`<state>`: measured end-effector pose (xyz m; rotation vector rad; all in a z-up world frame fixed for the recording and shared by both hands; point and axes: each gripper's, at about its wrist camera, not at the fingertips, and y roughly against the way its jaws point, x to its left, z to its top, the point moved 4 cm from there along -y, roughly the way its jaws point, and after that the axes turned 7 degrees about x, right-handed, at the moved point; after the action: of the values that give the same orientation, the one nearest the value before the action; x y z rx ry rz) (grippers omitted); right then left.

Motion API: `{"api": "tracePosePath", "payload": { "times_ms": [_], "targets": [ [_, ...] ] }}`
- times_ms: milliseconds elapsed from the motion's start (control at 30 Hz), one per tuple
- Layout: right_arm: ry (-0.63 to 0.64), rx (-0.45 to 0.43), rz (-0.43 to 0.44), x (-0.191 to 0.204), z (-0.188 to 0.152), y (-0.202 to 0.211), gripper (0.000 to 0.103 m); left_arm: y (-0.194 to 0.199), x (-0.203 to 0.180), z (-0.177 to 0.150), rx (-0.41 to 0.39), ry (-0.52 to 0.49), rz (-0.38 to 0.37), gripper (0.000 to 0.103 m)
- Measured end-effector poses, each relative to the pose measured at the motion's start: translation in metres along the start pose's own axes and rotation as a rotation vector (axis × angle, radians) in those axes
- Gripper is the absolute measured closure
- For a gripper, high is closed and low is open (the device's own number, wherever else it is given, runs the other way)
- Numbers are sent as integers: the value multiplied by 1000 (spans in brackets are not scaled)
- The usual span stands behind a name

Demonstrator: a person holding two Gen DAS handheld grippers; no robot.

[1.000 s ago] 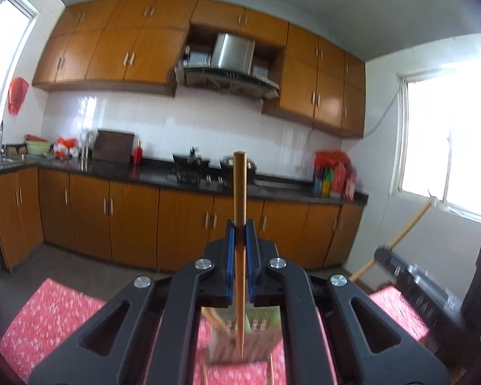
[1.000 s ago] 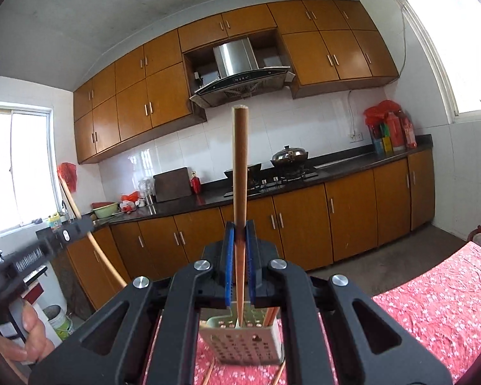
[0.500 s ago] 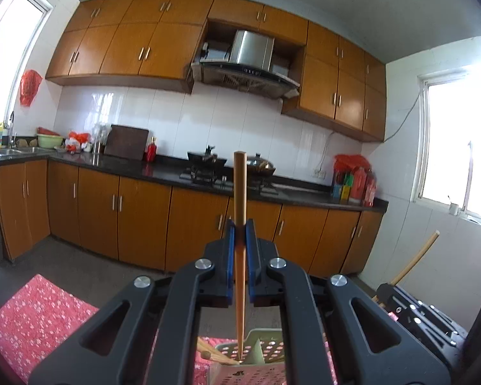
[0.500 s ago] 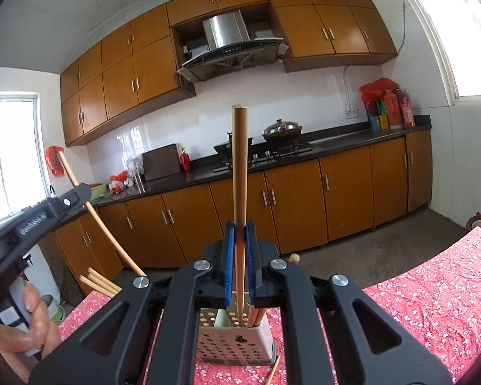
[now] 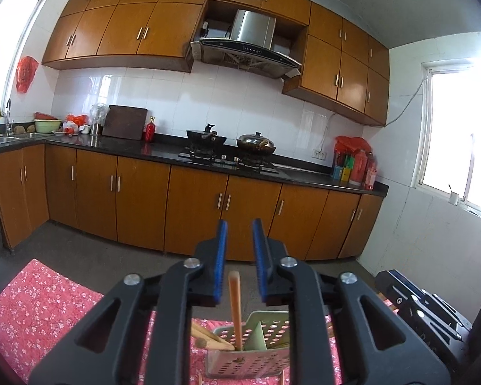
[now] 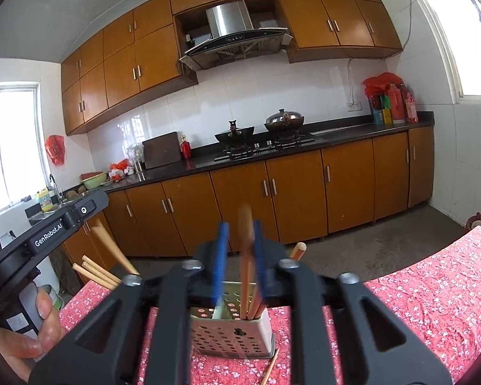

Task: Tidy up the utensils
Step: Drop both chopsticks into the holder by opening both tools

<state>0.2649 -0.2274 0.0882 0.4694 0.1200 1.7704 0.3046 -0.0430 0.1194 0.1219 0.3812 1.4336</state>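
Observation:
A perforated metal utensil holder stands on the red floral tablecloth; it also shows in the right wrist view. My left gripper is open above it; a wooden chopstick stands loose in the holder between the fingers. My right gripper is open; a blurred chopstick sits between its fingers with its tip in the holder, beside other chopsticks. Several chopsticks lean out of the holder's left side.
The left gripper's body and the hand holding it fill the left of the right wrist view. The right gripper's body is at lower right in the left wrist view. A loose chopstick lies on the cloth. Kitchen cabinets stand beyond.
Both grippers have opened and let go of their chopsticks, which dropped into the holder. Both views have tilted down toward the holder.

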Motion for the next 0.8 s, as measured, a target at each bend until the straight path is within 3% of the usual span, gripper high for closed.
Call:
{"api": "tracePosePath", "payload": {
  "times_ms": [300, 467, 567, 800],
  "targets": [
    [3, -25, -20, -1, 1, 22, 72, 21, 11, 4, 0, 11, 16, 82],
    [-14, -4, -46, -8, -14, 48, 72, 50, 28, -8, 21, 0, 70, 79],
    [-43, 82, -62, -15, -42, 52, 72, 67, 45, -32, 60, -25, 116, 74],
    [-134, 424, -32, -13, -155, 20, 72, 77, 87, -120, 256, -60, 209, 74]
  ]
}}
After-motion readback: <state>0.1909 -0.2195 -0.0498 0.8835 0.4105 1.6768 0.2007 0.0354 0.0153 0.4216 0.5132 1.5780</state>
